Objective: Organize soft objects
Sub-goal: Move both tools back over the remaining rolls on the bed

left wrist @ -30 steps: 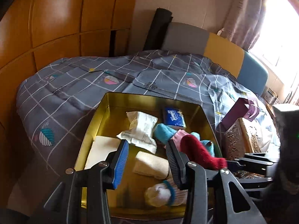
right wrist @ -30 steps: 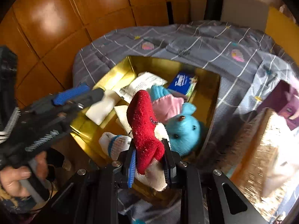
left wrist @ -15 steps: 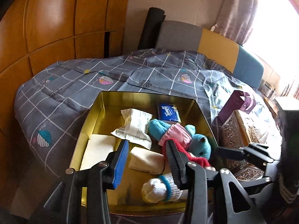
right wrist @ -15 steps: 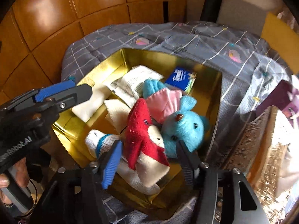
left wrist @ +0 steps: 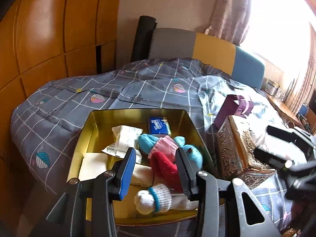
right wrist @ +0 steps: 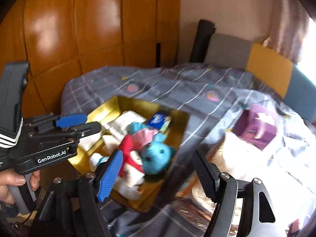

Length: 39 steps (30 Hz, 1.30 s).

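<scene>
An open gold tin (left wrist: 136,111) sits on the bed and holds soft things. A red sock (left wrist: 164,165) lies in it against a blue plush toy (left wrist: 194,154) with a pink part. In front of them is a white sock with a blue band (left wrist: 153,197). My left gripper (left wrist: 155,154) hovers open over the tin's near side with nothing between its fingers. My right gripper (right wrist: 157,154) is back from the tin (right wrist: 177,118), its jaws opening and empty. The red sock (right wrist: 128,148) lies free below it. In the right wrist view my left gripper (right wrist: 91,121) is at the left, held by a hand (right wrist: 11,183).
The tin also contains a blue tissue pack (left wrist: 159,126), white packets (left wrist: 126,140) and a folded white cloth (left wrist: 92,165). An ornate box (left wrist: 233,154) and a purple box (left wrist: 235,108) lie to the right on the grey checked quilt (left wrist: 59,108). Wooden wardrobe doors (left wrist: 49,39) stand at the left.
My right gripper opened and let go of the red sock, which now lies in the tin. It then pulled back and up. My left gripper drifted slightly.
</scene>
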Motion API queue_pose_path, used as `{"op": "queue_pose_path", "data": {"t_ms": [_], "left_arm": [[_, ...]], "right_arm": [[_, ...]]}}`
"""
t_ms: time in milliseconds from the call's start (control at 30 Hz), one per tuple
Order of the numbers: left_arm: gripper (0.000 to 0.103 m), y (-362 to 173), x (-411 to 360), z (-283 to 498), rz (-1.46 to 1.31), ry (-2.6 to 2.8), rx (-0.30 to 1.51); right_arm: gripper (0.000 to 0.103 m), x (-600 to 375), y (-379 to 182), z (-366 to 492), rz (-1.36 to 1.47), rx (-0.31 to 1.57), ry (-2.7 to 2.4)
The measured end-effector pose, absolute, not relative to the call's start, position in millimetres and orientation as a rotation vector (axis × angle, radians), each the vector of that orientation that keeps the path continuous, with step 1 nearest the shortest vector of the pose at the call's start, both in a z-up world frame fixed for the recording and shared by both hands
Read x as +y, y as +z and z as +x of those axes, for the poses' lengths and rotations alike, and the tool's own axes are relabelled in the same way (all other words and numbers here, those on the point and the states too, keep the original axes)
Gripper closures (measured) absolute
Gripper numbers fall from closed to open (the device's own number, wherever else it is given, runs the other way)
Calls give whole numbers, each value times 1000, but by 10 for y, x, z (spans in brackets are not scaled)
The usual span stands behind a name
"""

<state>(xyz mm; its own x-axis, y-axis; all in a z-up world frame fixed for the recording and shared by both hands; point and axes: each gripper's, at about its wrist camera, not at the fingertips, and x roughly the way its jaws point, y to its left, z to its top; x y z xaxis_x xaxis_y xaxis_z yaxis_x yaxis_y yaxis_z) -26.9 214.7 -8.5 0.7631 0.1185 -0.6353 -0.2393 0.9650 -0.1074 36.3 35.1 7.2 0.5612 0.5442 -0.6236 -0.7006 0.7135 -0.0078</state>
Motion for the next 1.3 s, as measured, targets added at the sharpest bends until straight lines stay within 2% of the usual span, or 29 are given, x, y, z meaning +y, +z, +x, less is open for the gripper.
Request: {"op": "queue_pose_path", "data": {"t_ms": [167,533,867,1067,1300], "left_arm": [[61,-13,2010,-271,-164,161,666],[61,241,1543,-265,-71,29,618],[61,589,752,-82,48,-210,569],[61,605,90,59,118,-390,607],[61,370,-580,123,172,-554,715]], "right_arm": [[23,-133,224,442,-201,597,634],[22,-1381,193,740,-77,644,326],[21,-3145,49,997,216,704,-95],[16,-3902,-210,1054,282,841,-210],[12,-4078,-614,1347,206,1079,-139]]}}
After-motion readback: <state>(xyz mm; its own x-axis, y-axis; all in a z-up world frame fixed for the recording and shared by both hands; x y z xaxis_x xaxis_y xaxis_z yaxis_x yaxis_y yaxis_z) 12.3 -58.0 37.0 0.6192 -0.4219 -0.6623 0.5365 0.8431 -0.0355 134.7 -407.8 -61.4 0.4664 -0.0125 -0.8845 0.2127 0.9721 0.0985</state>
